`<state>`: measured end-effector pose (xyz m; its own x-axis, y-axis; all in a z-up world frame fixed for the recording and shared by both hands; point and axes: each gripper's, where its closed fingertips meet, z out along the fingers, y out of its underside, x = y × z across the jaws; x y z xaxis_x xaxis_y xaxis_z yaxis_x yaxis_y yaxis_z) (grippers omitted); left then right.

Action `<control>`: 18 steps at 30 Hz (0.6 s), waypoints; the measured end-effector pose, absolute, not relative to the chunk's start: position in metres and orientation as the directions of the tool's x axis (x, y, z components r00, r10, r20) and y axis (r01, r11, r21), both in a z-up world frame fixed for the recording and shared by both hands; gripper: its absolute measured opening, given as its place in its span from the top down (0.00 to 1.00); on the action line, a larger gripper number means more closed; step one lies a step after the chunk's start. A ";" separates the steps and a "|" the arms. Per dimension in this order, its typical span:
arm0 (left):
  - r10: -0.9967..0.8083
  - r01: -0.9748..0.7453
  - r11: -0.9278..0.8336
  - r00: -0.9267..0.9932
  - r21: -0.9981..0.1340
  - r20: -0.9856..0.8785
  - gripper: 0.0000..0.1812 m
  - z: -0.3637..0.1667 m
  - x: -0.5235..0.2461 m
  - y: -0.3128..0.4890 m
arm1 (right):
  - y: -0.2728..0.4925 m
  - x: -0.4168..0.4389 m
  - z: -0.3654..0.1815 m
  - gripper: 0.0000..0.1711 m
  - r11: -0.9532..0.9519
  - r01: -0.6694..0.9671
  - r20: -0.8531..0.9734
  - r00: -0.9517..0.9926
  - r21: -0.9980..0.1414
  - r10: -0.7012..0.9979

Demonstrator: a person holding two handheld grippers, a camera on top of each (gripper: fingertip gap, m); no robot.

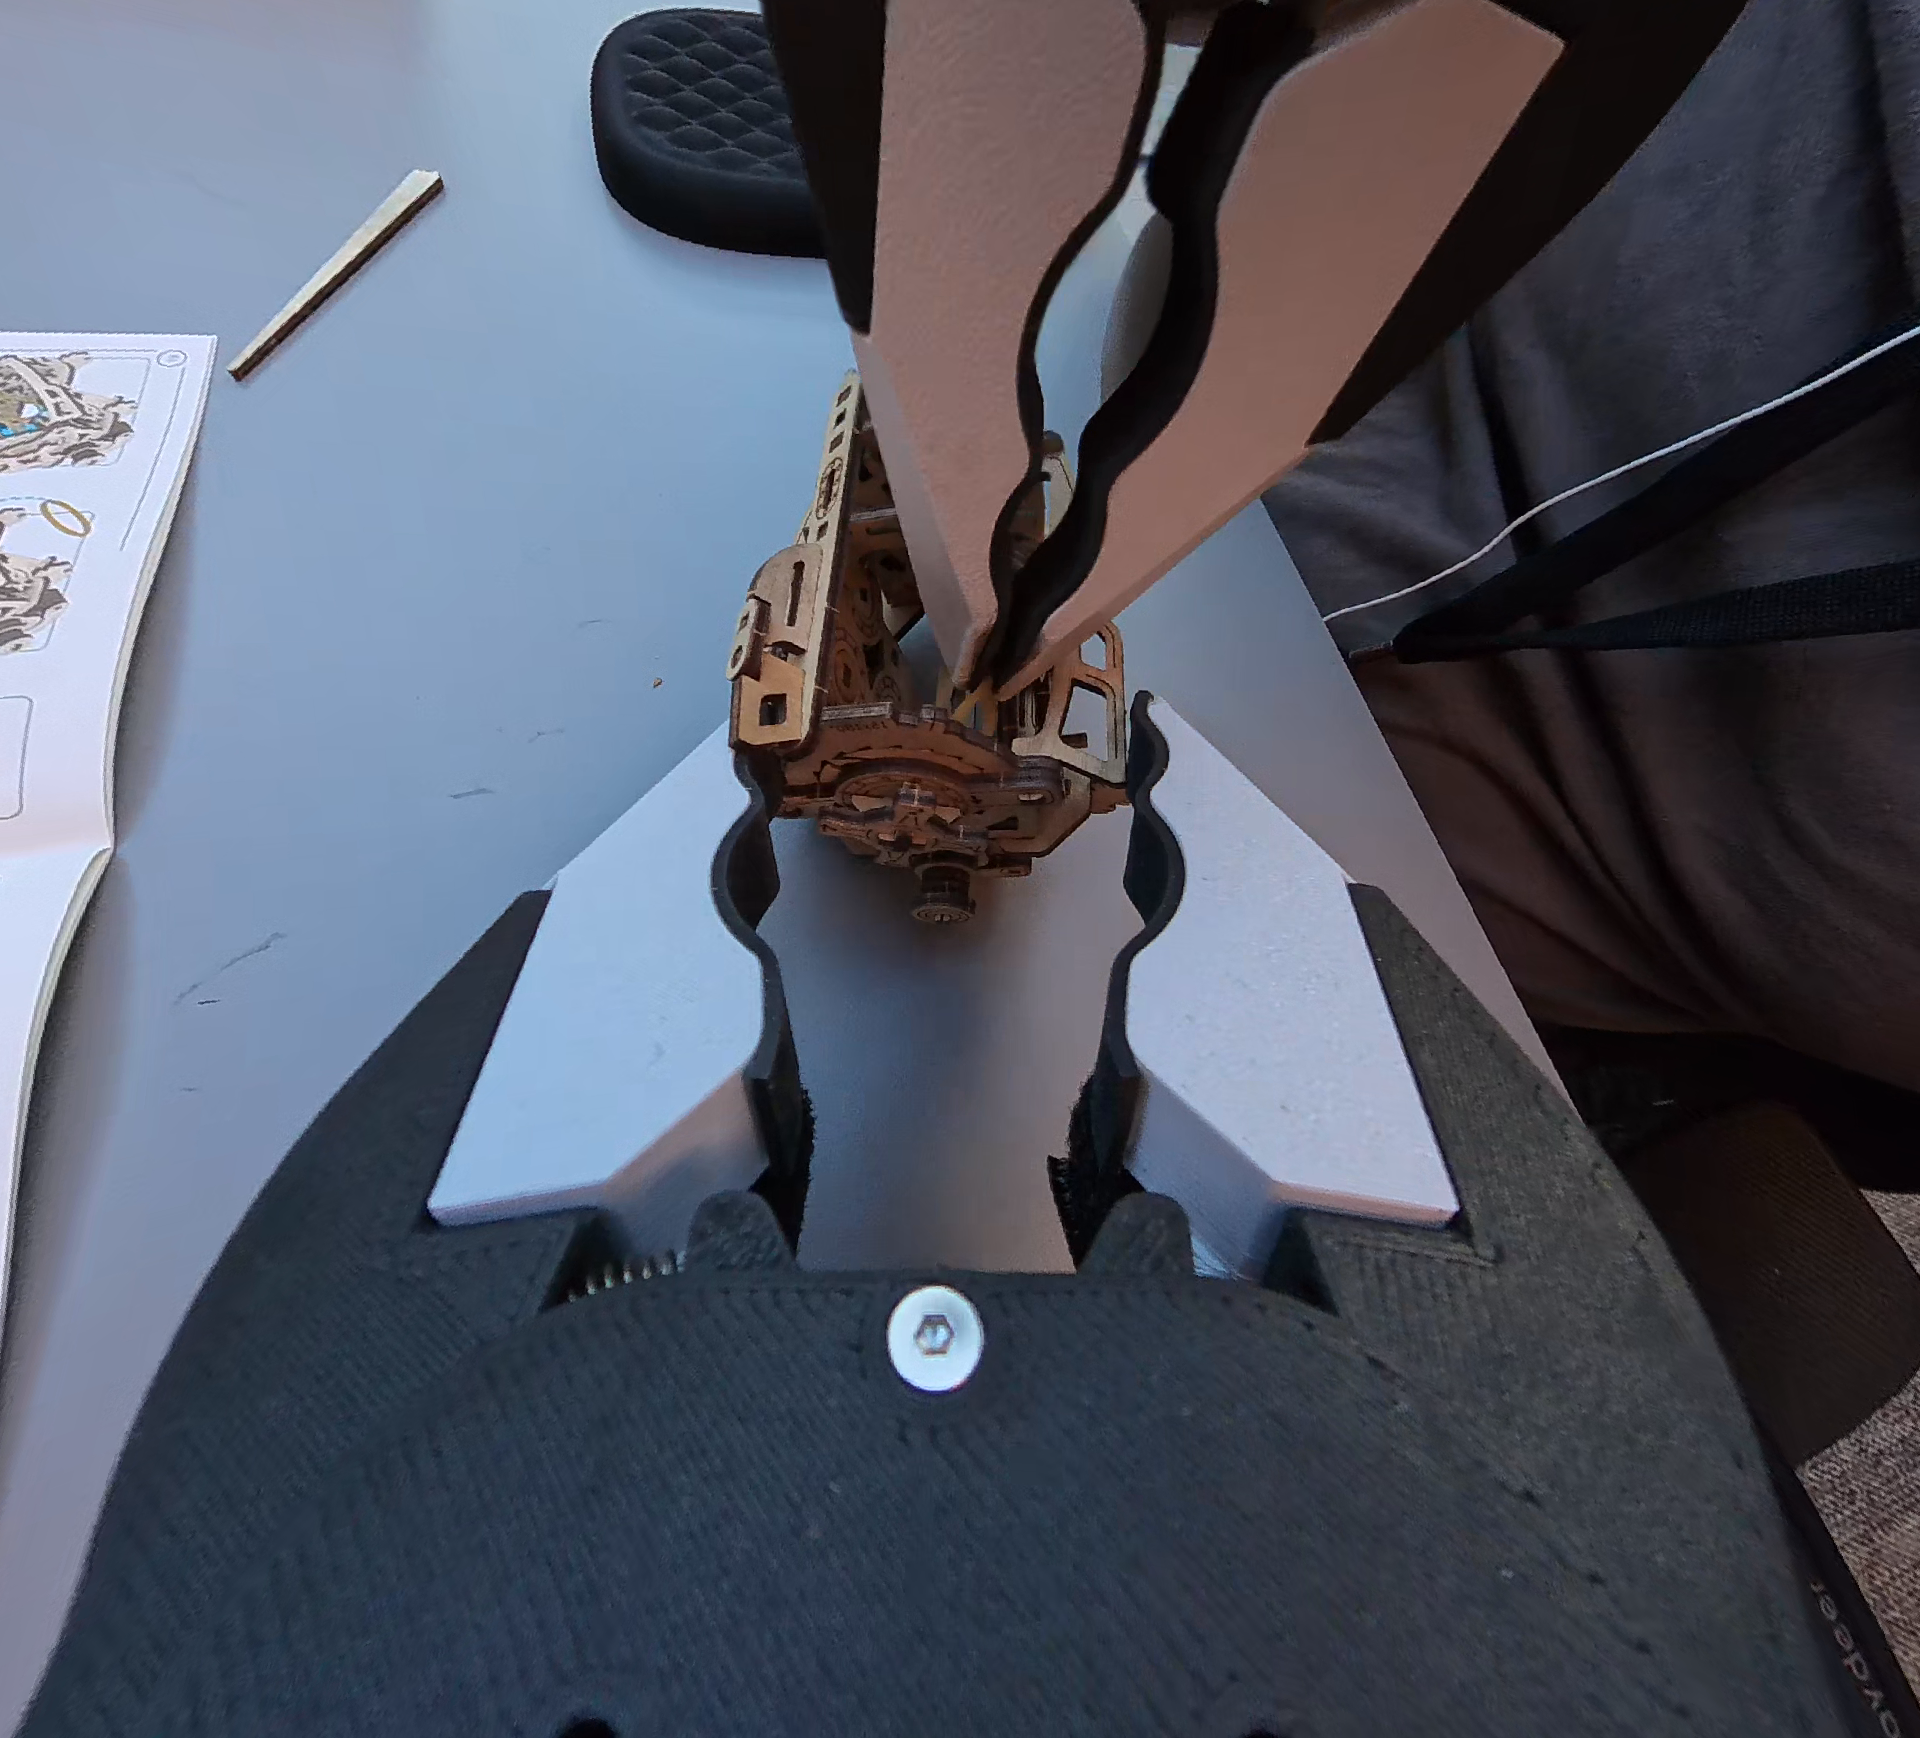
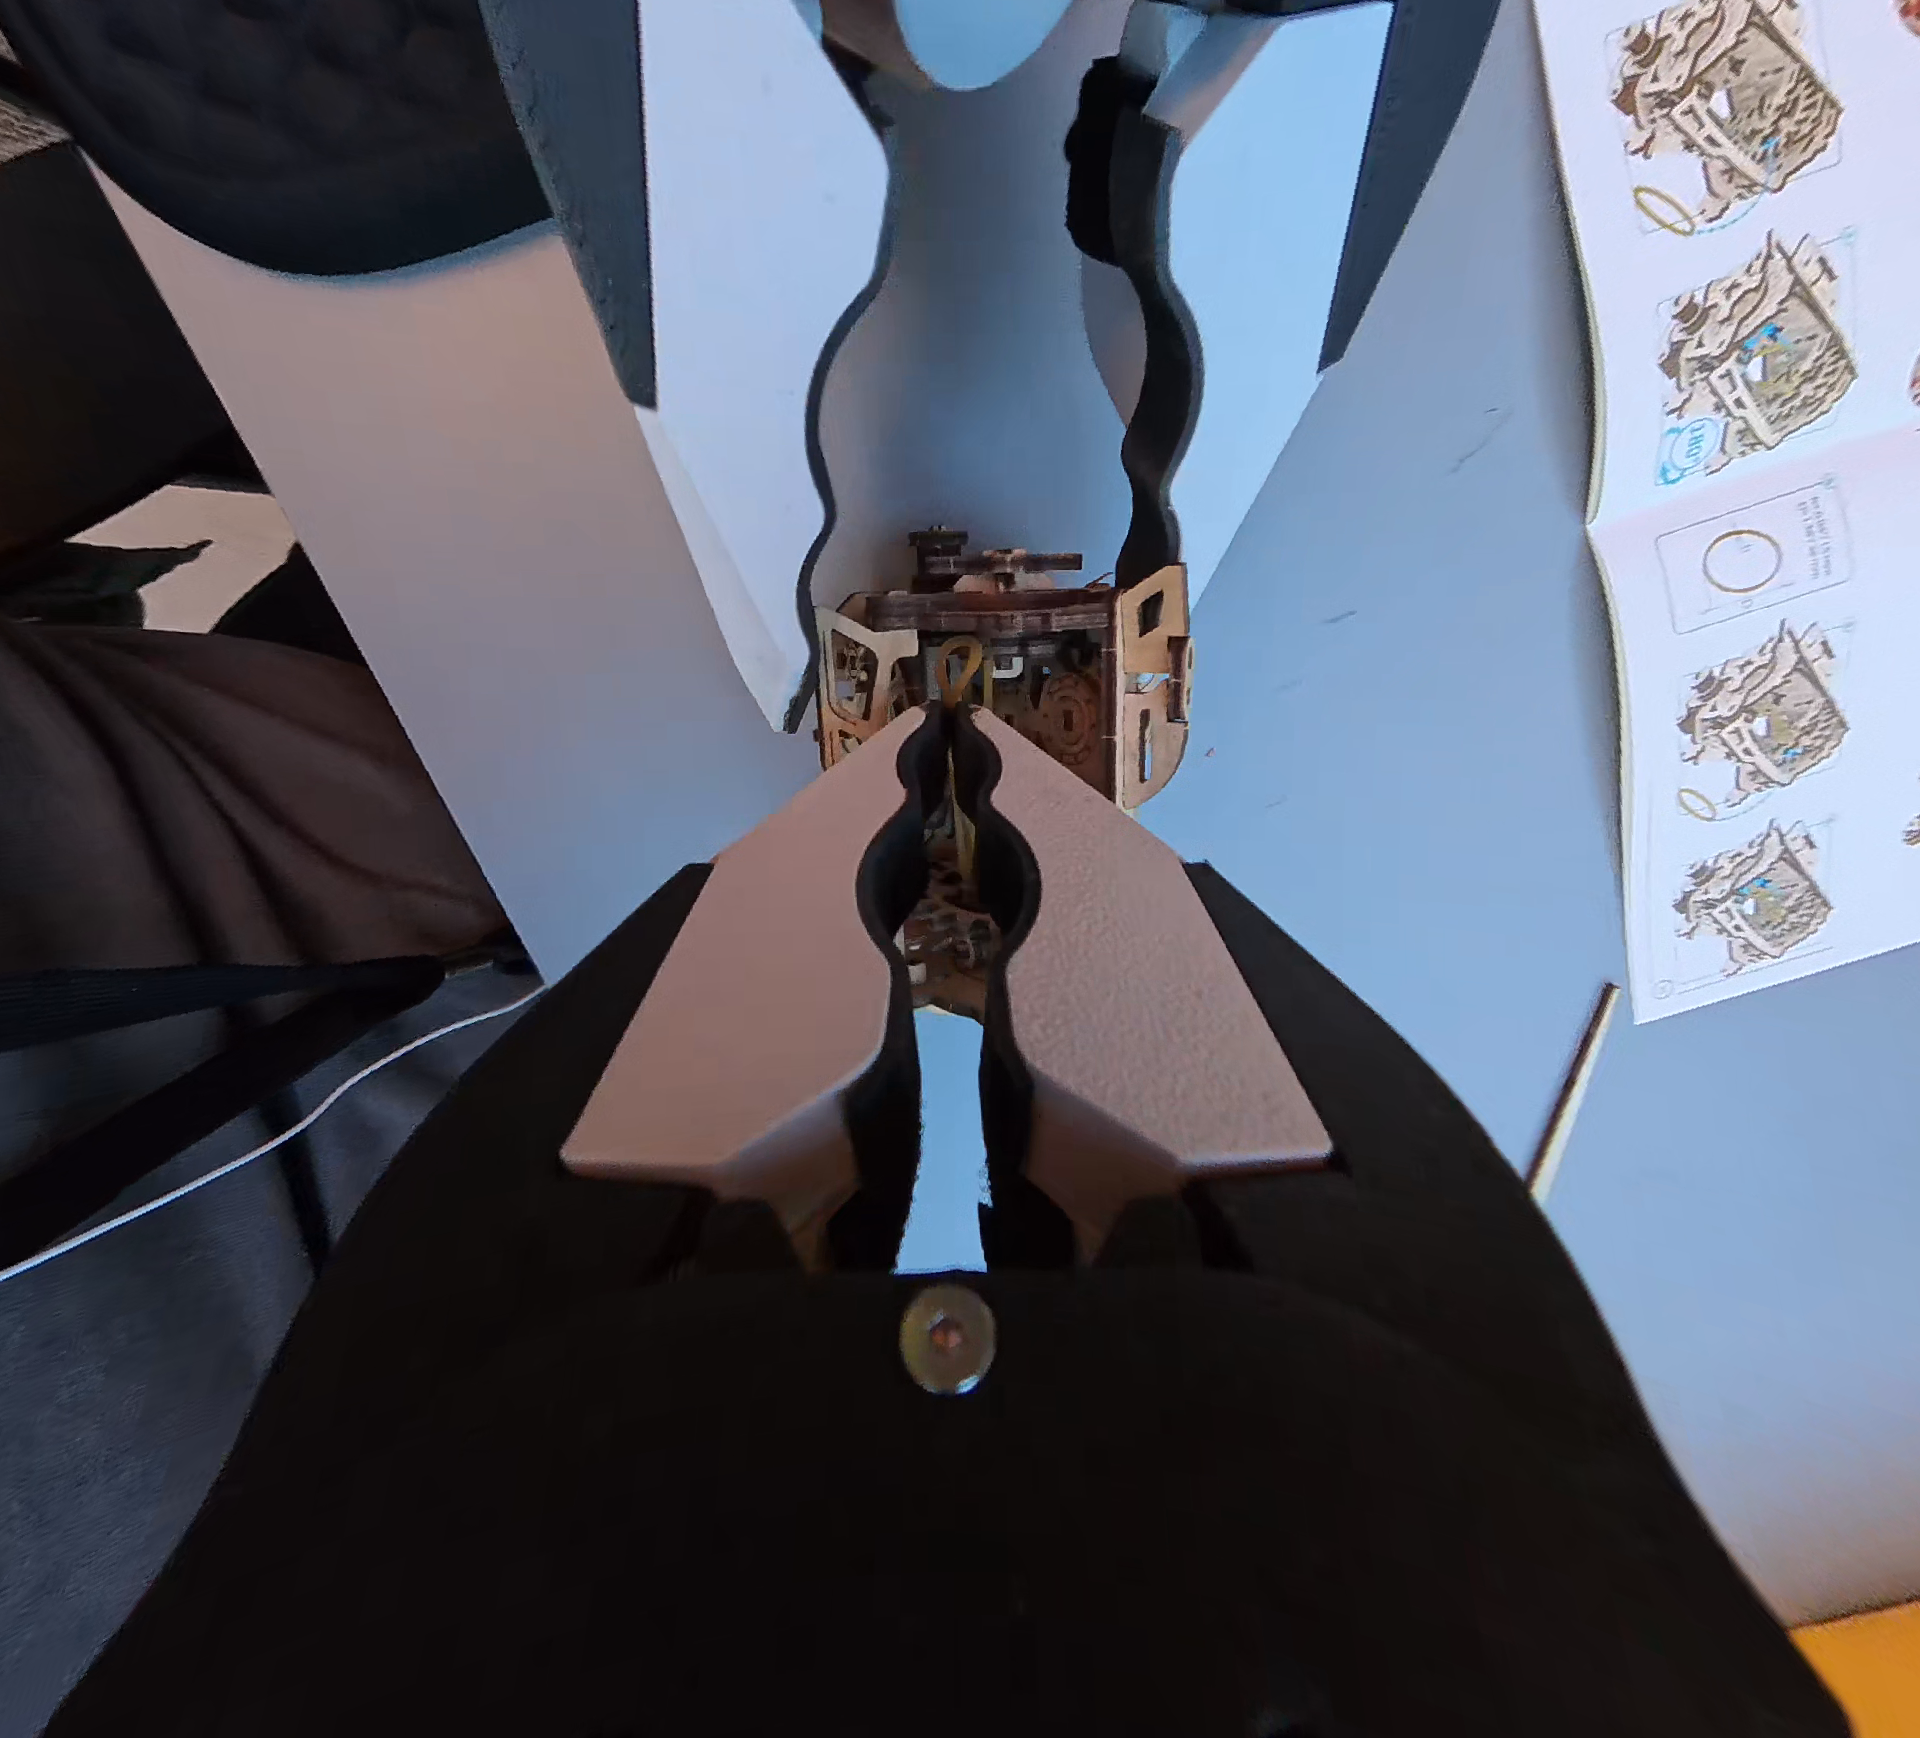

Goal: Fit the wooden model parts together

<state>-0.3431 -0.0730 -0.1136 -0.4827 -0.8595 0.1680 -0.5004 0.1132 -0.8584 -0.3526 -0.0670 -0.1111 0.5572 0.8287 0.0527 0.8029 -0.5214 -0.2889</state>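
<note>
On the table (image 1: 436,649): one wooden model (image 1: 914,732), near its edge.
Left gripper (image 1: 951,753): one, clenched on the model's sides.
Right gripper (image 2: 951,717): one, pinching a thin yellowish rubber band (image 2: 958,665) at the model's top.
Loose pieces: one wooden strip (image 1: 335,273).
Paper: one open instruction booklet (image 2: 1745,441).

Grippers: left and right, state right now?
Left gripper: closed on the wooden model.
Right gripper: shut on a rubber band.

Instruction booklet (image 1: 62,608) cut by edge, wooden model (image 2: 997,701) partly hidden by right gripper (image 2: 951,717)
</note>
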 end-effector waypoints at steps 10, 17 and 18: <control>-0.861 -0.499 0.118 -0.482 -0.859 0.161 0.64 -0.114 -0.343 -0.073 | -0.064 -0.354 -0.113 1.00 -0.583 0.778 -0.008 0.598 -0.233 0.802; -0.861 -0.496 0.118 -0.483 -0.860 0.160 0.64 -0.113 -0.343 -0.074 | -0.067 -0.353 -0.113 1.00 -0.604 0.781 -0.038 0.606 -0.158 0.794; -0.860 -0.494 0.116 -0.484 -0.861 0.162 0.64 -0.113 -0.343 -0.074 | -0.067 -0.353 -0.112 1.00 -0.603 0.783 -0.038 0.605 -0.151 0.795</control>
<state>-0.3432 -0.0741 -0.1132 -0.4844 -0.8597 0.1621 -0.4945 0.1162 -0.8614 -0.3532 -0.0669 -0.1119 0.6054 0.7951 -0.0377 0.7830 -0.6034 -0.1511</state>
